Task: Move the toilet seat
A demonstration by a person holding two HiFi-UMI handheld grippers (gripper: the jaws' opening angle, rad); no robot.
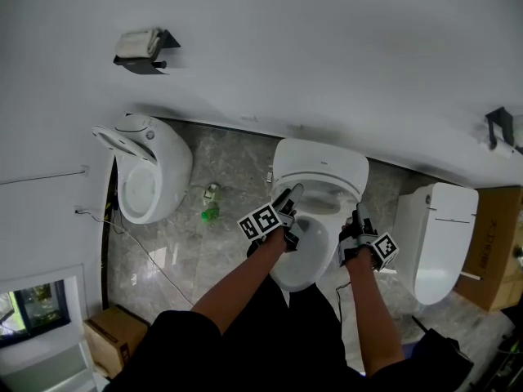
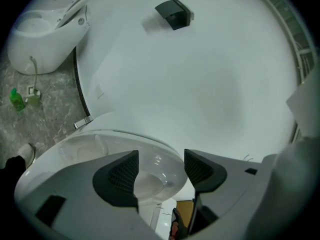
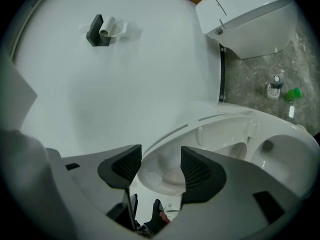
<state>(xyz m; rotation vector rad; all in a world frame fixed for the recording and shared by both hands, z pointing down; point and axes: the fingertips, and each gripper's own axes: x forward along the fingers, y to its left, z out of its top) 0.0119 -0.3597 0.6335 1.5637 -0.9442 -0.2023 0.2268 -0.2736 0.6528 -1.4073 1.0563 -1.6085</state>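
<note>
The middle toilet (image 1: 320, 163) has its white seat (image 1: 325, 196) tilted up over the bowl (image 1: 304, 256). My left gripper (image 1: 292, 195) holds the seat's left rim and my right gripper (image 1: 359, 213) holds its right rim. In the left gripper view the seat's rounded edge (image 2: 159, 165) lies between the dark pads of the left gripper (image 2: 161, 170). Seen from the right gripper (image 3: 161, 166), the seat's underside (image 3: 220, 134) with its bumpers runs between the pads, and the bowl (image 3: 280, 149) lies to the right.
Another toilet (image 1: 149, 170) stands at the left and a closed one (image 1: 441, 235) at the right. A green bottle (image 1: 210, 213) and a cable lie on the marble floor. Cardboard boxes (image 1: 114, 339) (image 1: 492, 251) flank me. A paper holder (image 1: 144, 51) hangs on the wall.
</note>
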